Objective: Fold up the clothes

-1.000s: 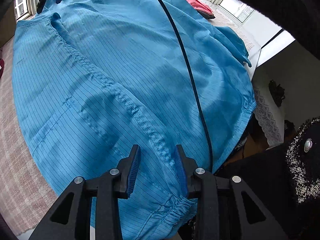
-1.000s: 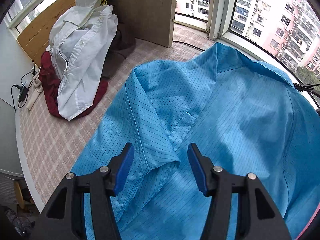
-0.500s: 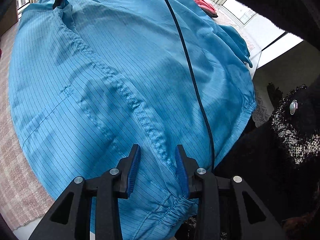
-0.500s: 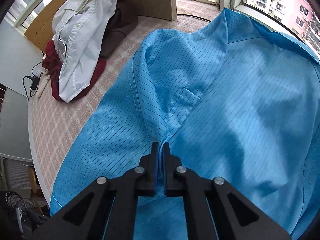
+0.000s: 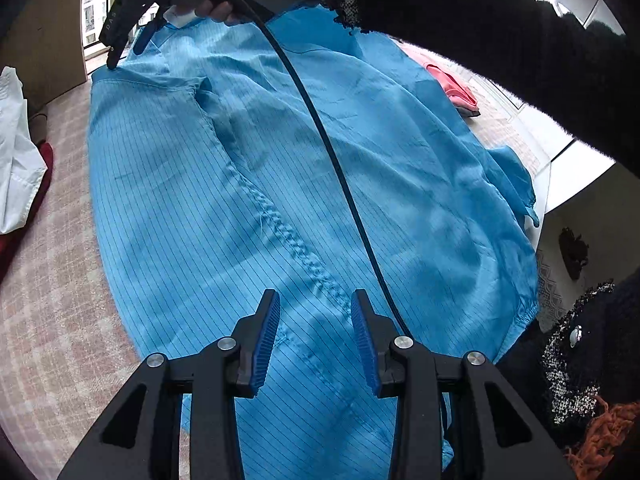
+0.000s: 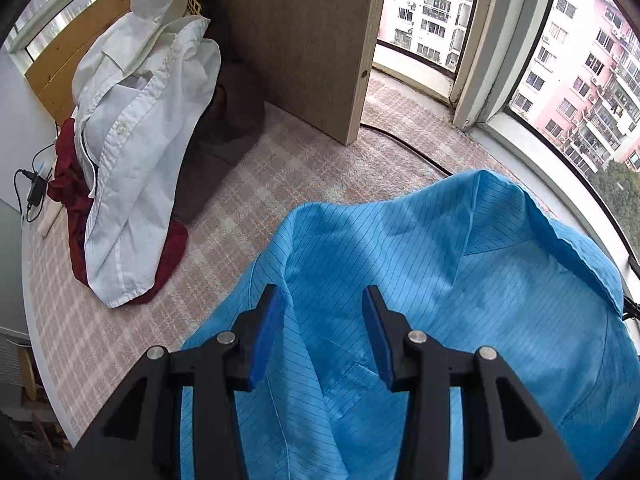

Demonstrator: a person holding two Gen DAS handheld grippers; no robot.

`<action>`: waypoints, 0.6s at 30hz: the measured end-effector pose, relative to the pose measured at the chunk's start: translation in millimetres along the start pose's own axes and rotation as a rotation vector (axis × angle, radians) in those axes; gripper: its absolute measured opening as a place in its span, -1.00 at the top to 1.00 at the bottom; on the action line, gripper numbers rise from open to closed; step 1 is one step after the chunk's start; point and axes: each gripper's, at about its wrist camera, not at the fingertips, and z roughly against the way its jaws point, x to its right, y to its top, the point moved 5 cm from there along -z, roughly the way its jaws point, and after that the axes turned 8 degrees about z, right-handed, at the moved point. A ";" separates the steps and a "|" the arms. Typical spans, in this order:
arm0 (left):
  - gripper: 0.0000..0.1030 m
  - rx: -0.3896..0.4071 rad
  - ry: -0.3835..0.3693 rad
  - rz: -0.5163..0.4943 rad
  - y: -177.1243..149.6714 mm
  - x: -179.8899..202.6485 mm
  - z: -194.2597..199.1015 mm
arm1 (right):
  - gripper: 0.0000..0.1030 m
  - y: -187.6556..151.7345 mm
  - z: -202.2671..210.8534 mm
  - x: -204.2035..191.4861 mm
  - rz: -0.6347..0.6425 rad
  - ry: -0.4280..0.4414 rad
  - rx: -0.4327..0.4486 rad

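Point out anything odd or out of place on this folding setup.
A black cable trails from the right gripper across the blue garment, lying where a fold could trap it. The garment's right edge droops over the table edge. Unfolded white shirt sits heaped on a dark red garment.

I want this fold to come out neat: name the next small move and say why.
Probably close the left gripper on the puckered seam of the blue garment lying between its open fingers; the right gripper is also open, so nothing holds the cloth.
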 end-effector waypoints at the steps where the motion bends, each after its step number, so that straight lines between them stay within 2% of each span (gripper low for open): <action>1: 0.33 -0.031 -0.007 -0.041 -7.7 8.4 -7.2 | 0.20 0.1 -5.9 -0.2 0.000 0.004 -0.016; 2: 0.33 -0.063 -0.015 -0.082 -15.4 16.6 -14.3 | 0.21 0.1 -11.7 -0.5 -0.001 0.007 -0.031; 4: 0.28 -0.125 -0.030 -0.163 -30.9 33.0 -28.4 | 0.56 0.3 -23.3 -1.0 -0.002 0.015 -0.062; 5: 0.26 -0.159 -0.050 -0.191 -39.7 39.8 -32.0 | 0.88 0.3 -29.2 -1.2 -0.002 0.018 -0.078; 7: 0.11 -0.181 -0.093 -0.180 -50.1 43.3 -29.4 | 0.92 -5.5 -34.6 2.1 0.002 -0.004 -0.103; 9: 0.09 -0.188 -0.130 -0.155 -57.9 44.7 -25.7 | 0.92 -15.0 -34.4 9.8 0.007 -0.078 -0.127; 12: 0.10 -0.204 -0.180 -0.105 -67.0 44.5 -20.0 | 0.92 -11.0 -4.3 5.8 -0.021 -0.075 -0.009; 14: 0.20 -0.192 -0.156 -0.059 -62.7 36.3 -14.6 | 0.89 -8.4 16.1 3.1 -0.040 -0.074 0.071; 15: 0.21 -0.173 -0.141 -0.050 -59.8 33.2 -10.1 | 0.89 -6.5 25.4 -0.7 -0.042 -0.057 0.107; 16: 0.20 -0.162 -0.141 -0.046 -57.9 31.5 -6.3 | 0.89 -2.7 29.0 -15.5 -0.014 0.023 0.124; 17: 0.20 -0.156 -0.134 -0.044 -56.6 30.0 -4.3 | 0.89 0.2 25.8 -30.2 0.023 0.068 0.109; 18: 0.20 -0.155 -0.117 -0.044 -56.4 28.4 -4.4 | 0.89 4.6 15.6 -43.6 0.064 0.068 0.075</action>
